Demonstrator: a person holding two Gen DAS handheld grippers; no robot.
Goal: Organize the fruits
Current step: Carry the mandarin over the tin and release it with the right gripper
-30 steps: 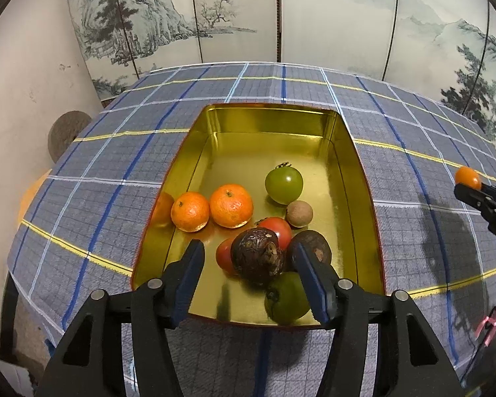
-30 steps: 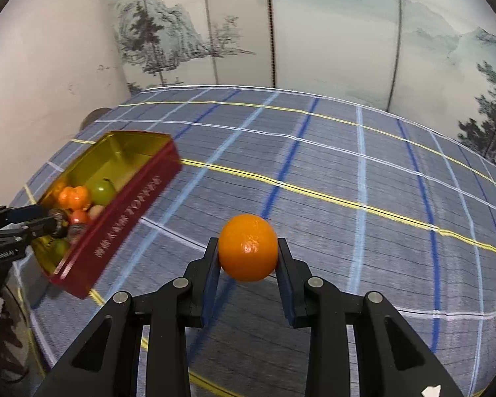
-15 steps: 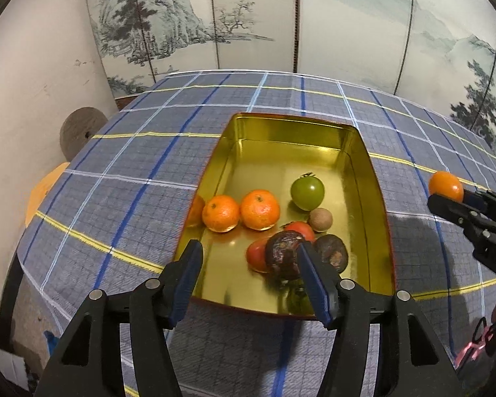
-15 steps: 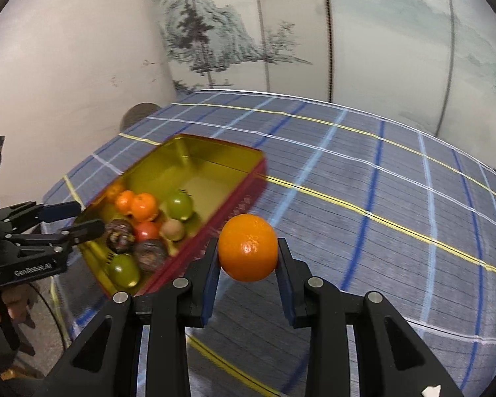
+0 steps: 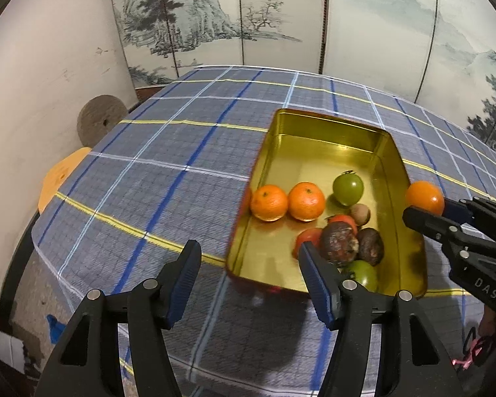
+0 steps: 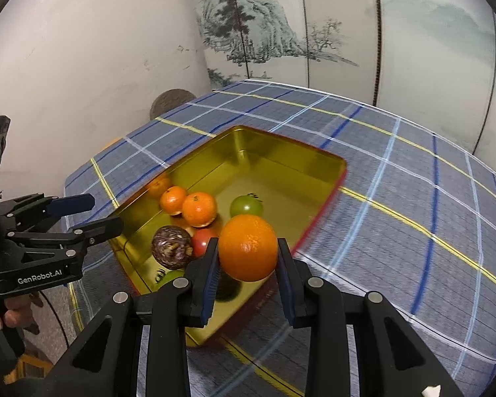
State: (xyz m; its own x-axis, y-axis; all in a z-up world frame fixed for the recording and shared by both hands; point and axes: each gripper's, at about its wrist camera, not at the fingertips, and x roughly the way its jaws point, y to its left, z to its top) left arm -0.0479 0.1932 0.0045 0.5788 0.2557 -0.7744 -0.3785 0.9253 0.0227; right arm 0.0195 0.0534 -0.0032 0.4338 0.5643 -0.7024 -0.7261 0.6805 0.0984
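Risk: the orange (image 6: 248, 247) may drop on the packed fruit or strike the tin's near wall and roll off across the tablecloth (image 6: 413, 198) if let go too early.
Right gripper (image 6: 248, 269): clamped on the orange, above the tin's near edge.
Left gripper (image 5: 248, 281): jaws apart, empty, at 9 o'clock of the tin's near end.
Tin (image 6: 281, 152): two mandarins (image 6: 198, 208), a green tomato (image 6: 246, 205), red tomatoes and dark passion fruit (image 6: 172, 246) crowd the near half; the 12 o'clock end is bare.

- The room light is soft and even, coming from above; the screen (image 5: 281, 16) reads pale and flat.
- The gold tin (image 5: 314, 152) glares and mirrors the fruit.
- Soft shadows lie on the cloth (image 5: 155, 172) under the left gripper (image 5: 248, 281).
- Fisheye bends the edges, with black corners.
- In the right view the cloth (image 6: 413, 231) smears with motion blur.
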